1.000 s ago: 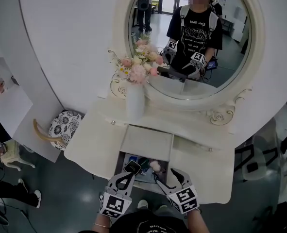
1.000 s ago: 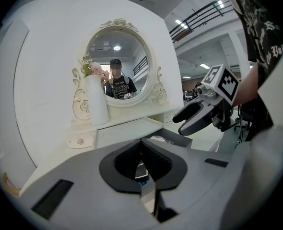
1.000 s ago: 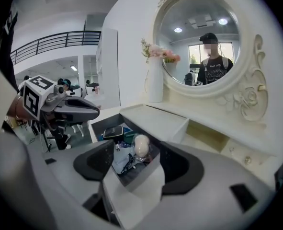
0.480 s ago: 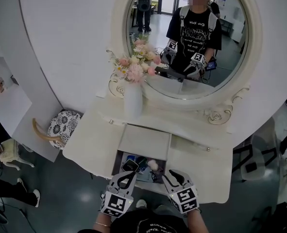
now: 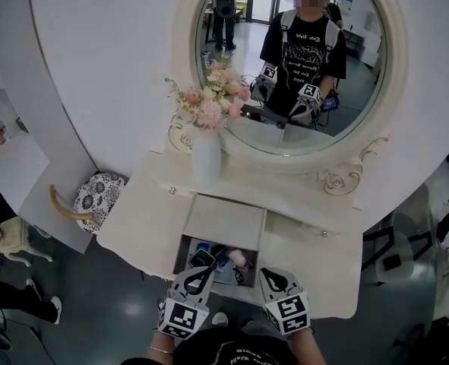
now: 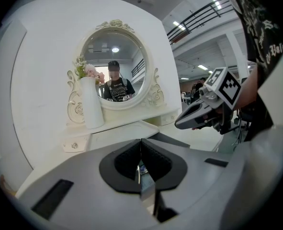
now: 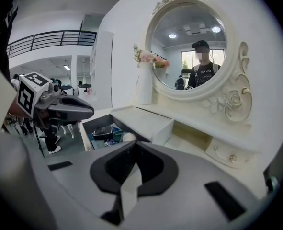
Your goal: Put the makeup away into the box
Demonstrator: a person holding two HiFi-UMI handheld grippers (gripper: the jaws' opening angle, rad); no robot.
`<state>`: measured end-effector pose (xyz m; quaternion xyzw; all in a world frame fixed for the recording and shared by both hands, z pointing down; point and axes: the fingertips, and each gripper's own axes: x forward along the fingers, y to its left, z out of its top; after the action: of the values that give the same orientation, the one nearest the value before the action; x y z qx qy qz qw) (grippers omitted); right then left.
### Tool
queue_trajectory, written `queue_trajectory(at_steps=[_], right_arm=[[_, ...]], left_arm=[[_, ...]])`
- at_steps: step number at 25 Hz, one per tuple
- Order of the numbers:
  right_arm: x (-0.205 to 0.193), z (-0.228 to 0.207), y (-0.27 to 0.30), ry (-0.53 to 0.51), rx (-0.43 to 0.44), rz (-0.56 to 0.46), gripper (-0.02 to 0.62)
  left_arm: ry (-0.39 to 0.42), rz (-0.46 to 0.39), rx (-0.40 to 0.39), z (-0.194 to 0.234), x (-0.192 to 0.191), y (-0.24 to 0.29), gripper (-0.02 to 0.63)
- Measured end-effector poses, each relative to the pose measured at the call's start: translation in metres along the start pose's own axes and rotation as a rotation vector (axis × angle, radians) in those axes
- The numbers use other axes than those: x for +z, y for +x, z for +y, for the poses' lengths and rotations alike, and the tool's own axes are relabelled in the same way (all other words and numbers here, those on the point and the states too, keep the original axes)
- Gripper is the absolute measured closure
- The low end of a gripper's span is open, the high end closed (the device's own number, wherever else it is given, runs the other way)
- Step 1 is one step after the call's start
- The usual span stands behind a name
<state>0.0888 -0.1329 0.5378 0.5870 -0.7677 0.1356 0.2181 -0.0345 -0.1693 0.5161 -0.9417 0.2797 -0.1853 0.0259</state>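
Several pieces of makeup (image 5: 218, 258) lie in the open box (image 5: 183, 254), which is sunk in the front of the table at 6 o'clock in your head view. A black compact (image 5: 202, 258) lies at its left and a pale pink puff (image 5: 238, 258) at its right. The blue and dark bits between them are too small to name.

Your left gripper (image 5: 201, 270) hangs at the box's near edge with its tips by the compact. Its jaws are clenched together on nothing. Your right gripper (image 5: 268, 274) sits at 4 o'clock from the puff, by the box's right rim. Its jaws have just been closing and now meet with nothing between them.

The glossy white dressing table (image 5: 137, 223) carries a flat white panel (image 5: 226, 217) at 12 o'clock from the box. At 11 o'clock stands a tall white vase (image 5: 207, 158) of pink and cream flowers. Behind it, a round mirror (image 5: 361, 82) in a carved frame reflects you and both grippers. A stool (image 5: 101, 196) with a patterned cushion stands at 9 o'clock on the grey floor (image 5: 125, 303).

Your grippers cover the box's near end. The frame cuts off the mirror's top. At the left edge another person shows only as a hand and shoes.
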Motion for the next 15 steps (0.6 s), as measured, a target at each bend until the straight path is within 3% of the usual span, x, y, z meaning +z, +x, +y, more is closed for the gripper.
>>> queue_trajectory(at_steps=[15], right_arm=[[-0.0016, -0.0031, 0.0031, 0.003, -0.023, 0.011, 0.588]], left_arm=[[-0.006, 0.015, -0.019, 0.0027, -0.0031, 0.0052, 0.589]])
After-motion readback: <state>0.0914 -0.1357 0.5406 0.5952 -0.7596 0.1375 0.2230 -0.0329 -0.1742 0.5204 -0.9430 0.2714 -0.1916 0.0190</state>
